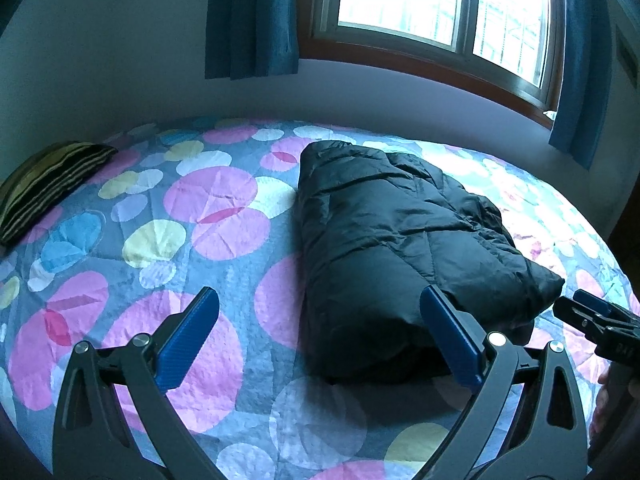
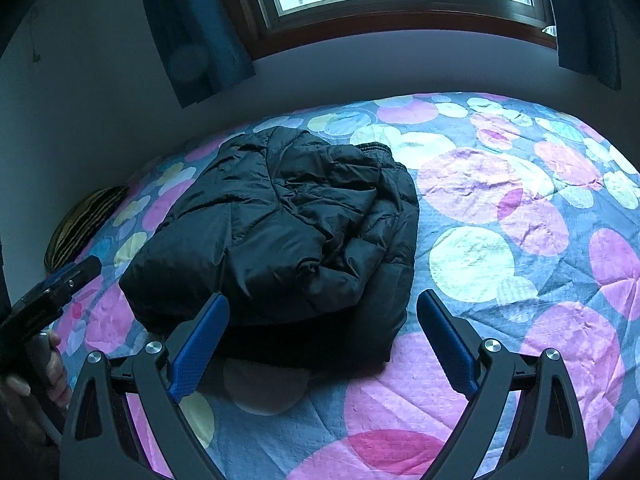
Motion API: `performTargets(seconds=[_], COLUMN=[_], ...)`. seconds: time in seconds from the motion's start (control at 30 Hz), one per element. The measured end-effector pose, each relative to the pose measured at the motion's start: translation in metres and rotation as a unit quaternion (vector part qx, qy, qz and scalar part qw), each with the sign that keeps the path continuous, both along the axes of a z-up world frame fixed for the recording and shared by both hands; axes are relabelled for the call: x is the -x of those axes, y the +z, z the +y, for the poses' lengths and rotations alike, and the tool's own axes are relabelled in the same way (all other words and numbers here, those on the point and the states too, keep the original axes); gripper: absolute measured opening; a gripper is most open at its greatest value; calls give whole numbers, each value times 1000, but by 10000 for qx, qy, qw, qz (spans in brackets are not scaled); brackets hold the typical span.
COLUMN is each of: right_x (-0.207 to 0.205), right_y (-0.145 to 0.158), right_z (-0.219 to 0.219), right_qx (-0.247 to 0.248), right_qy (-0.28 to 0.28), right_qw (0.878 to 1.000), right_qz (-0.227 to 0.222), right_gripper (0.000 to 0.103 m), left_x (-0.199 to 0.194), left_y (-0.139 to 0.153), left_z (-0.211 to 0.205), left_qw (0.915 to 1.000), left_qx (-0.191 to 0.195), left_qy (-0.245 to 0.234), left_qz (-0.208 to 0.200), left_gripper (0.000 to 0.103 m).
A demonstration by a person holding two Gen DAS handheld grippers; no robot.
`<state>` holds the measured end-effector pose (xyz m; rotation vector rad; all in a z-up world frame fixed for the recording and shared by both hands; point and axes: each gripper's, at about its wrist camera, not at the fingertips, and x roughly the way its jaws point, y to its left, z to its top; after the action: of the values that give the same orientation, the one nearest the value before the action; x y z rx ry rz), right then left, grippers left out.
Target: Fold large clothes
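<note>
- A black quilted puffer jacket (image 1: 400,248), folded into a thick bundle, lies mid-bed on the bedspread with coloured circles (image 1: 208,216).
- The left gripper (image 1: 320,336) hovers at the bundle's near end, fingers apart, empty.
- The right gripper (image 2: 322,340) likewise, spread wide.
- A striped pillow (image 1: 48,184) rests at the bed's left edge.

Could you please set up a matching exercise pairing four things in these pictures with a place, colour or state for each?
Column one:
1. black puffer jacket
2. striped pillow
3. curtains
4. left gripper

Column two:
A. dark blue, hanging beside the window
B. open, holding nothing
C. folded into a bundle on the bedspread
D. at the far left edge of the bed, by the wall

Pairs: 1-C, 2-D, 3-A, 4-B
</note>
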<state>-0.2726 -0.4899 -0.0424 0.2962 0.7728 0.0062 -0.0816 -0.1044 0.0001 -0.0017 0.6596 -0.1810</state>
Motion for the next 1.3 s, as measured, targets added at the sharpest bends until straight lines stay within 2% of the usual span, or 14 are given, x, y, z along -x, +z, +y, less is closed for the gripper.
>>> performTargets(seconds=[0.67, 1.3], right_x=[-1, -3], right_y=[-3, -1], right_z=[-1, -1], right_qx=[21, 34], right_qy=[41, 119], right_qw=[10000, 9999], right_qz=[50, 30], right_gripper=[94, 94], left_x=[-3, -3], left_y=[-8, -6], left_z=[-1, -3], left_qw=[9998, 9997], left_qx=[30, -129], left_qy=[26, 137], left_qz=[170, 162], left_gripper=[100, 100])
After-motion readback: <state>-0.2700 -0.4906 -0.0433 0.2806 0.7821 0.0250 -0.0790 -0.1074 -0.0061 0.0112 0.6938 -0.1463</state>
